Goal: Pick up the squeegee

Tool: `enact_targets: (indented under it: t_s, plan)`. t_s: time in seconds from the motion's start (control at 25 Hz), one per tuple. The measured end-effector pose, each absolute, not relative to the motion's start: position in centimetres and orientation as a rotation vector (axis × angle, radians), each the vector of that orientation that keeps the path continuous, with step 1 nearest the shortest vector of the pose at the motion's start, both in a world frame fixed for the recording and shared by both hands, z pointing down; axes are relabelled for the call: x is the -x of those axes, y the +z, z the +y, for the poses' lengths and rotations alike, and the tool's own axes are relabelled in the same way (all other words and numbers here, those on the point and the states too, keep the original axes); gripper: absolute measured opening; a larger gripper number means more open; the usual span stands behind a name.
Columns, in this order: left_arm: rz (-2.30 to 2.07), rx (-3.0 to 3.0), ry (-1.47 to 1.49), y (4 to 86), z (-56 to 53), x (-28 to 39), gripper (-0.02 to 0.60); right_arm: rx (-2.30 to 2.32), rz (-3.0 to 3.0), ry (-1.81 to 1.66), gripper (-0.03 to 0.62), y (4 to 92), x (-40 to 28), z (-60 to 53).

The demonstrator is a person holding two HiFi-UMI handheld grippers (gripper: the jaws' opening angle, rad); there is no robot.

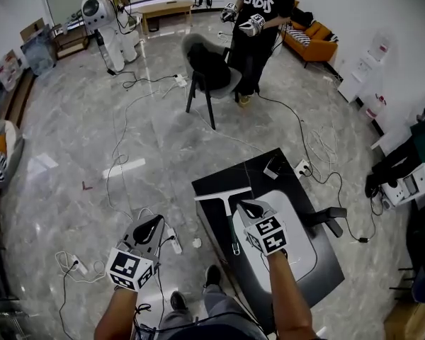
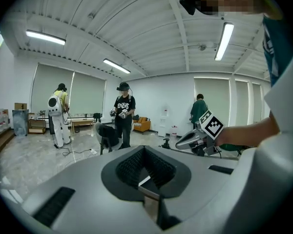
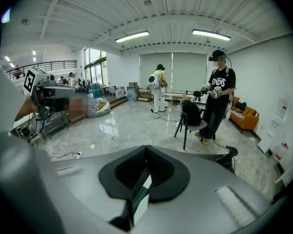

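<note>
Your right forearm reaches over the surface (image 1: 234,176). The right hand-held gripper (image 1: 249,207) is clenched and empty, just beside the squeegee (image 1: 219,195), which lies flat by the surface's left edge. Your left hand-held gripper (image 1: 152,225), also clenched and empty, hangs beyond that edge over the floor.

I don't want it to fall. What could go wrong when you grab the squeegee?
The right gripper is shut close to the squeegee; if it doesn't open first, it may just push it. The squeegee lies near the table edge, so a nudge might slide it off. Cables on the floor could trip feet.
</note>
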State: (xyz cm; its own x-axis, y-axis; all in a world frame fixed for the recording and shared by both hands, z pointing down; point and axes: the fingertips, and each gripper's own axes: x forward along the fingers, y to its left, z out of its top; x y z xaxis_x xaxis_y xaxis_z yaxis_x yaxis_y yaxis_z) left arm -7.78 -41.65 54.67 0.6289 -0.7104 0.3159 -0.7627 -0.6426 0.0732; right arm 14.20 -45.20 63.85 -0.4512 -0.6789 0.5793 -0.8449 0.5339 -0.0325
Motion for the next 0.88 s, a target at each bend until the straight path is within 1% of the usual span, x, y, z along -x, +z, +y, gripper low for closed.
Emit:
enact_targets:
  t_s: [0.08,0.12,0.24,0.4,0.56,0.68,0.88]
  plan:
    - [-1.215,-2.630,0.399,56.0,-42.1,7.7,0.005,-1.221,-2.261,0.464,0.014,65.8,-14.3,-45.8]
    - [-1.217,-2.620,0.405,56.7,-42.3,7.7,0.005,-1.215,-2.258,0.481,0.029,66.8,-14.3,-46.1]
    - [-1.221,-2.591,0.417,58.6,-42.8,7.6,0.005,-1.194,-2.245,0.526,0.035,69.9,-14.4,-46.7]
    - [-1.227,-2.556,0.428,61.0,-43.5,7.7,0.005,-1.169,-2.218,0.572,0.058,73.6,-14.4,-47.5]
    - [-1.232,-2.529,0.437,63.0,-44.2,7.8,0.005,-1.154,-2.196,0.617,0.093,76.7,-14.6,-48.3]
    - [-1.234,-2.511,0.443,64.3,-44.6,7.8,0.005,-1.139,-2.173,0.650,0.133,79.0,-14.6,-48.6]
    - [-1.238,-2.489,0.450,66.1,-45.2,7.9,0.005,-1.117,-2.140,0.701,0.167,82.2,-14.6,-49.0]
